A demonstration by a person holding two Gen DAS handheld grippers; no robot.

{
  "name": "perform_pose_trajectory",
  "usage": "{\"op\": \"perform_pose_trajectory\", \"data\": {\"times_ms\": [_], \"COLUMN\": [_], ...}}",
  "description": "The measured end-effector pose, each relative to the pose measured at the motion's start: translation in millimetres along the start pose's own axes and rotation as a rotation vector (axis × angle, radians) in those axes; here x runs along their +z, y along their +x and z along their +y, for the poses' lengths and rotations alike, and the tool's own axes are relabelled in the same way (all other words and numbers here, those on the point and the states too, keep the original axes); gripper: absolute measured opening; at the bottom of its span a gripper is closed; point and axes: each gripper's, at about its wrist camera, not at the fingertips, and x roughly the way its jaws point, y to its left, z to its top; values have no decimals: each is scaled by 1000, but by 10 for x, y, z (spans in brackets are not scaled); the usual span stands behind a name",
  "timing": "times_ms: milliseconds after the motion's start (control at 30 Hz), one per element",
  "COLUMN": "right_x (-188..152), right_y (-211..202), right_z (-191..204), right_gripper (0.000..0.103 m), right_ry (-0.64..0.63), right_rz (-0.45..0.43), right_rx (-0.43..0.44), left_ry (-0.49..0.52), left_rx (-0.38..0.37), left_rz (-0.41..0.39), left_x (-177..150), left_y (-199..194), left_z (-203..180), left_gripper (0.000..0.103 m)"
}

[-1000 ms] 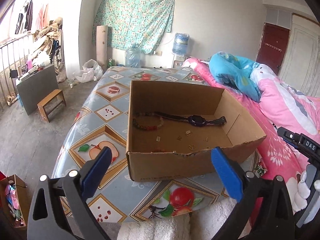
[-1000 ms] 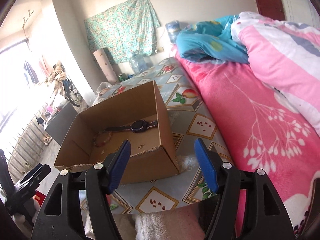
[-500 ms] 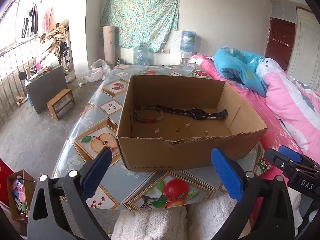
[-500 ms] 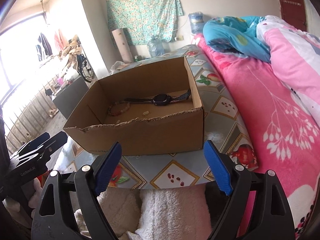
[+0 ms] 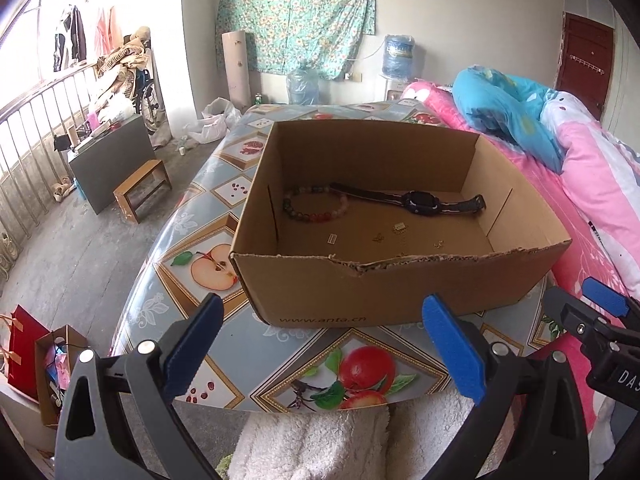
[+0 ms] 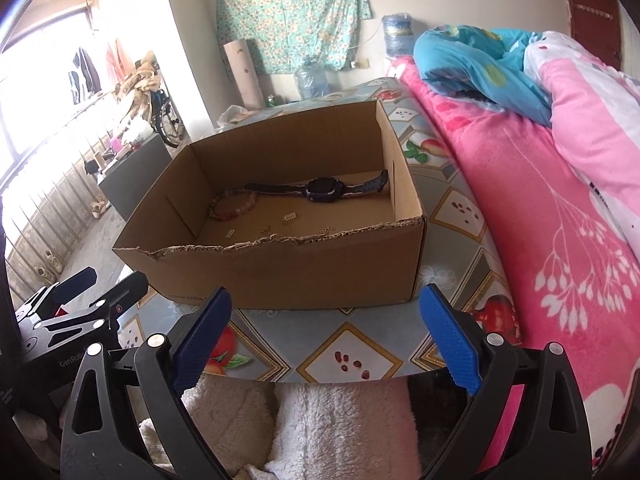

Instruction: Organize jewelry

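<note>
Right wrist view: the right tool (image 6: 324, 336) has just been opening and gapes wide, empty, near the box (image 6: 280, 264) on the table (image 6: 352, 352). Left tool (image 5: 320, 344) likewise wide, empty. The watch (image 6: 324, 190) and bracelet (image 6: 234, 206) lie inside, far side; I'd reach over the torn rim, not through it.

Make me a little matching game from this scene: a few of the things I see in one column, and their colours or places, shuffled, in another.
Things:
1. bead bracelet
2. watch
3. cardboard box
4. left gripper

Descriptions:
A. open, with nothing between its blue pads
B. dark strap laid flat along the back of the box
C. multicoloured ring in the box's left back corner
D. stands on the fruit-patterned cloth

Pairs: 1-C, 2-B, 3-D, 4-A
</note>
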Motion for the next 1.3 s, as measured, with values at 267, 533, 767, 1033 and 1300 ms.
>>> {"op": "perform_pose_trajectory", "data": {"times_ms": [267, 533, 767, 1033, 1300], "right_x": [106, 119, 131, 169, 177], "right_y": [193, 389, 430, 460, 482], "right_z": [-25, 36, 58, 86, 115], "right_gripper": [91, 91, 91, 91, 91], "right_ry": [-19, -40, -30, -26, -31], "right_rz": [83, 164, 179, 187, 194], "right_rx": [-4, -3, -9, -12, -18], "left_ry": [-31, -41, -40, -34, -18], "left_rx": [22, 18, 17, 12, 7], "left_rz": [88, 131, 155, 155, 165], "left_x": [72, 120, 110, 125, 110], "left_y": [220, 341, 431, 447, 461], "left_z": [-23, -28, 0, 9, -9], "left_gripper": [98, 98, 98, 98, 98]}}
